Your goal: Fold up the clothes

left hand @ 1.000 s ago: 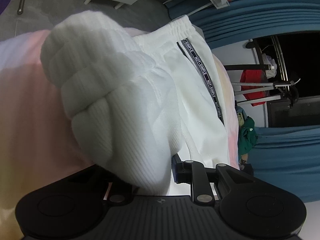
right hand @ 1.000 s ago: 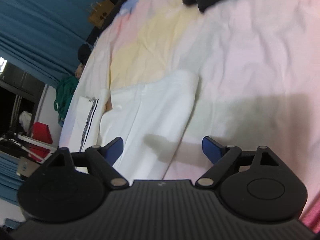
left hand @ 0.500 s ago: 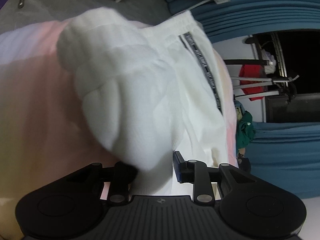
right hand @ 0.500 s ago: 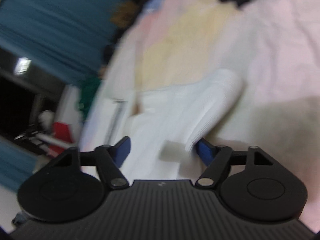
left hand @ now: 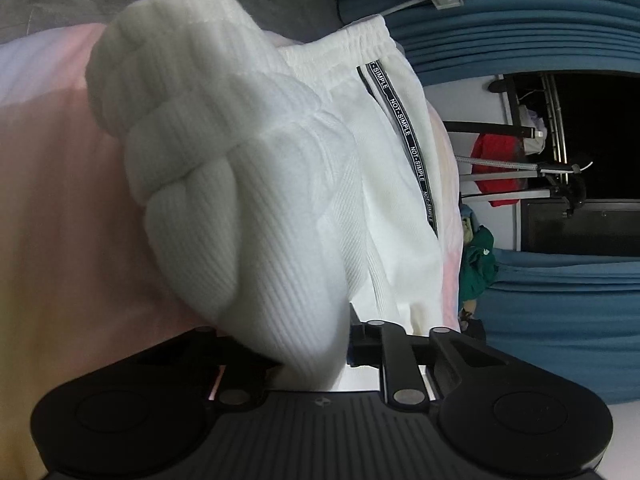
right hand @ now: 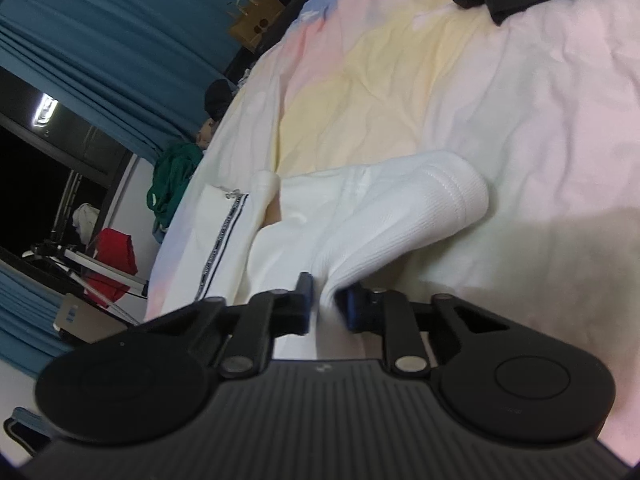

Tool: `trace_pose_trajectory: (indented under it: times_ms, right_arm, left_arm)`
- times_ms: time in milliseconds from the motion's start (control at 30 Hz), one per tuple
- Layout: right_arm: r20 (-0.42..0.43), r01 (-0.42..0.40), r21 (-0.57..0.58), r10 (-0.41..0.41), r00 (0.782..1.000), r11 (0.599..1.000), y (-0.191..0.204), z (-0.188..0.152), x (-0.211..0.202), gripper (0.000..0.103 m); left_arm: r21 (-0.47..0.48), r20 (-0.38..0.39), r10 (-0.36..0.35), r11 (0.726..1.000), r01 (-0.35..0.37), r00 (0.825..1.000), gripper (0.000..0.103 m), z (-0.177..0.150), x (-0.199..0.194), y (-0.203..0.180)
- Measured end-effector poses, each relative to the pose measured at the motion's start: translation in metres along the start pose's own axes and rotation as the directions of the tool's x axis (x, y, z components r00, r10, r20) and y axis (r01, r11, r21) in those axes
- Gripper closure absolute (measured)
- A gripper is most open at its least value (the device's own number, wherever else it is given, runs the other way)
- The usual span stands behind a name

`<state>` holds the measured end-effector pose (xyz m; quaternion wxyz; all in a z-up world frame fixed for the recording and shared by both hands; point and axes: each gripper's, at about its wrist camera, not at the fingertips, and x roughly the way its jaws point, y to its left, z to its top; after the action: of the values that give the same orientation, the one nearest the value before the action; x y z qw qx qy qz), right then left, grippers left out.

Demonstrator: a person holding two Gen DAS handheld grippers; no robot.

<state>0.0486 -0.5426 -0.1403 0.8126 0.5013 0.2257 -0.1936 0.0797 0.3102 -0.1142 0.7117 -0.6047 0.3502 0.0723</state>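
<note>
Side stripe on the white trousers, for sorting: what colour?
Black side stripe with white lettering; left wrist view shows it best.

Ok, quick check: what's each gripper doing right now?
Left gripper: shut on the bunched white trousers.
Right gripper: its jaws have just been closing, now shut on a trouser leg.

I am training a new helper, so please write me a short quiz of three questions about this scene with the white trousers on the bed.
1. True or false: the right gripper is shut on the white trousers.
2. What do the trousers lie on? A) a wooden floor B) a pastel bedsheet C) a metal tray
3. What word pair is printed along the black side stripe?

Key:
1. True; its jaws have just been closing and cloth sits pinched between them.
2. B.
3. NOT-SIMPLE. The left gripper also clamps bunched cloth.
</note>
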Motion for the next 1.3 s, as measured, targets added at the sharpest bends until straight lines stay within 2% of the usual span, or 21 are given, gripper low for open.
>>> trace_pose_trajectory:
  times_ms: [100,200,400,500,667,800,933,1067,1167,1267,1300]
  right_arm:
    - [0.005,0.016,0.008,-0.016,1.0,1.0,-0.004,0.0,-0.003,0.091]
    - [0.029,-0.004,0.027,0.003,1.0,1.0,-0.005,-0.001,-0.014,0.092]
    - [0.088,-0.026,0.031,0.023,0.996,0.999,-0.001,-0.005,-0.042,0.093]
    - [0.105,-0.03,0.016,0.028,0.994,0.999,0.001,-0.006,-0.053,0.093]
    - [0.144,-0.09,0.01,0.087,0.986,0.996,0.026,0.006,-0.058,0.093]
    - [0.179,-0.132,-0.036,0.137,0.974,0.991,0.07,0.024,-0.045,0.093]
    - [0.184,-0.13,-0.09,0.145,0.972,0.987,0.126,0.05,-0.001,0.093]
    - [0.168,-0.09,-0.167,0.118,0.979,0.982,0.188,0.066,0.078,0.094]
    - [0.144,-0.021,-0.236,0.056,0.988,0.972,0.224,0.065,0.15,0.094]
    - [0.114,0.052,-0.269,-0.022,0.993,0.962,0.234,0.056,0.216,0.094]
    - [0.111,0.081,-0.279,-0.051,0.993,0.957,0.234,0.053,0.234,0.094]
  left_arm:
    - [0.036,0.015,-0.01,0.999,0.009,1.0,0.091,-0.001,-0.002,-0.006]
    - [0.082,0.041,-0.042,0.996,0.039,0.998,0.093,-0.003,-0.011,-0.014]
    - [0.152,0.078,-0.125,0.982,0.112,0.989,0.095,-0.013,-0.035,-0.026]
    - [0.177,0.079,-0.135,0.977,0.119,0.988,0.095,-0.015,-0.04,-0.037]
    - [0.197,0.083,-0.161,0.97,0.143,0.983,0.095,-0.002,-0.052,-0.071]
    - [0.243,0.09,-0.178,0.958,0.152,0.98,0.095,0.021,-0.048,-0.128]
    - [0.283,0.104,-0.145,0.953,0.111,0.984,0.095,0.044,-0.015,-0.185]
    - [0.312,0.146,-0.055,0.95,0.007,0.988,0.095,0.075,0.056,-0.233]
    - [0.299,0.173,0.053,0.949,-0.104,0.984,0.095,0.1,0.125,-0.246]
    - [0.278,0.189,0.152,0.939,-0.201,0.97,0.095,0.121,0.187,-0.243]
    - [0.268,0.186,0.168,0.939,-0.214,0.968,0.095,0.126,0.201,-0.238]
